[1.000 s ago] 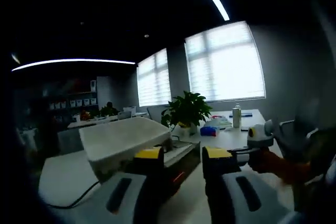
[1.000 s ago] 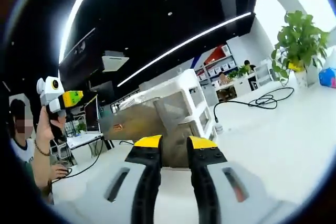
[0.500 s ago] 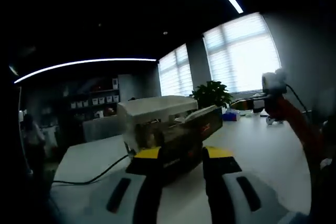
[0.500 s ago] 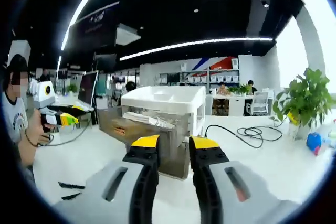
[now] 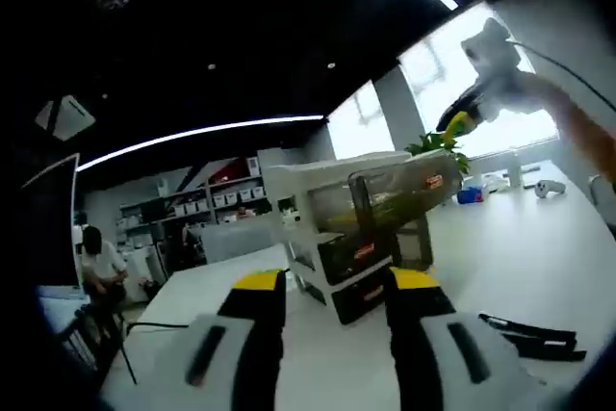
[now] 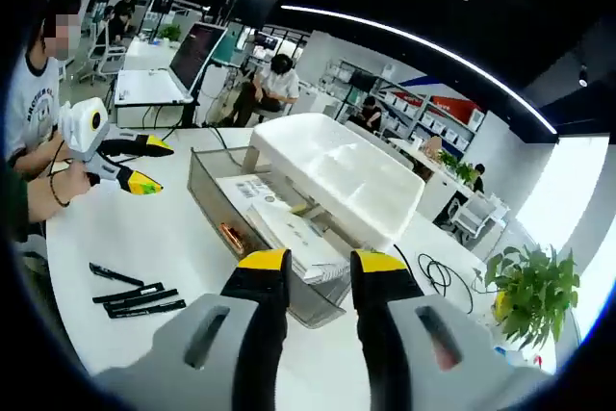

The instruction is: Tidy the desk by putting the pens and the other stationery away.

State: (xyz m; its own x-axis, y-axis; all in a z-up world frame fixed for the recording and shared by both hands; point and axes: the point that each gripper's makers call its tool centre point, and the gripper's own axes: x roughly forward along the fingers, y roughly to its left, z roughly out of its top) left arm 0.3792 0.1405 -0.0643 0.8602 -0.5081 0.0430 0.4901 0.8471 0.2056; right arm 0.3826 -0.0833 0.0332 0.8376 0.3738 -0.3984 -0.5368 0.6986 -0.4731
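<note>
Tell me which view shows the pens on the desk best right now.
The right gripper view. It looks down on the desk, so the black pens lie spread out left of the drawer unit. The left gripper view sees the pens low and edge-on at lower right, bunched together, so they are hard to separate.

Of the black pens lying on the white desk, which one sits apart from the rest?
The pen farthest from the drawer unit, the angled one. It lies alone with bare desk around it, while the other pens lie close together, roughly parallel.

On my worktop (image 6: 173,238): four black pens (image 6: 135,293), one drawer organizer (image 6: 318,190), one potted plant (image 6: 532,291).
</note>
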